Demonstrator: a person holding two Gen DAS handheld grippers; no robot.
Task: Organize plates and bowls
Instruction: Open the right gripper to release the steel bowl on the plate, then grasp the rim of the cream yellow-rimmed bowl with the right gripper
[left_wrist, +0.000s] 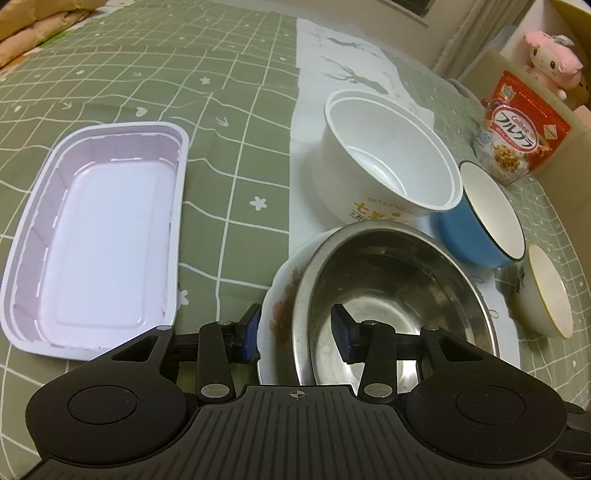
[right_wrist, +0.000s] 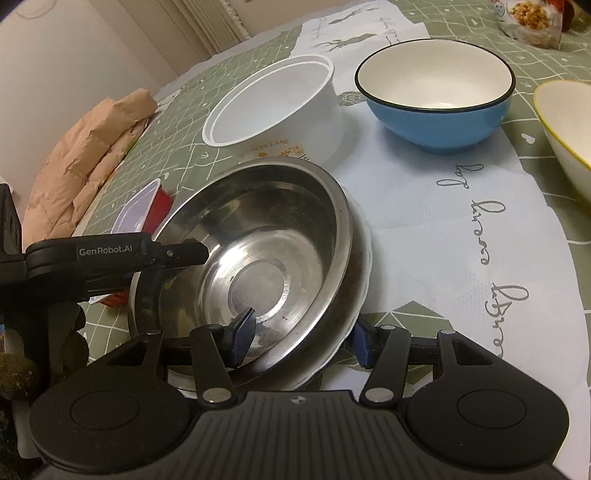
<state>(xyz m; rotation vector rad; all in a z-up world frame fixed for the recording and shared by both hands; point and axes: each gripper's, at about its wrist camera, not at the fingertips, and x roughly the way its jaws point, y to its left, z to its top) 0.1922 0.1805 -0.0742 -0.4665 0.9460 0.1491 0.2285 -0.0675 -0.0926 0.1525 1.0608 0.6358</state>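
1. Where the white cloth printed with grey script and deer (right_wrist: 461, 236) covers the tabletop, a round stainless-steel bowl (right_wrist: 266, 258) sits inside a white scalloped plate with a brown floral print (left_wrist: 280, 295), nearest both cameras.
2. Left gripper (left_wrist: 295, 336) straddles the near edge of this pair: one blue pad lies outside the plate's rim, the other inside the steel bowl. Its jaws stand part open around both rims; whether the pads press on them I cannot tell.
3. Right gripper (right_wrist: 301, 341) straddles the pair's edge on its own side, one pad inside the bowl, the other outside the plate. Its jaws are also part open around the rims, contact unclear.
4. Just behind the steel bowl stands a white plastic tub with orange lettering (left_wrist: 388, 162).
5. Beside it is a blue bowl with a cream inside and dark rim (right_wrist: 436, 96), then a cream bowl with a yellow rim (left_wrist: 546, 295).
6. Well apart on the green checked tablecloth (left_wrist: 147, 74) lies an empty pale pink rectangular tray (left_wrist: 99, 236).
7. Farther back stand a red cereal bag (left_wrist: 521, 129) and a pink plush toy (left_wrist: 550, 59).
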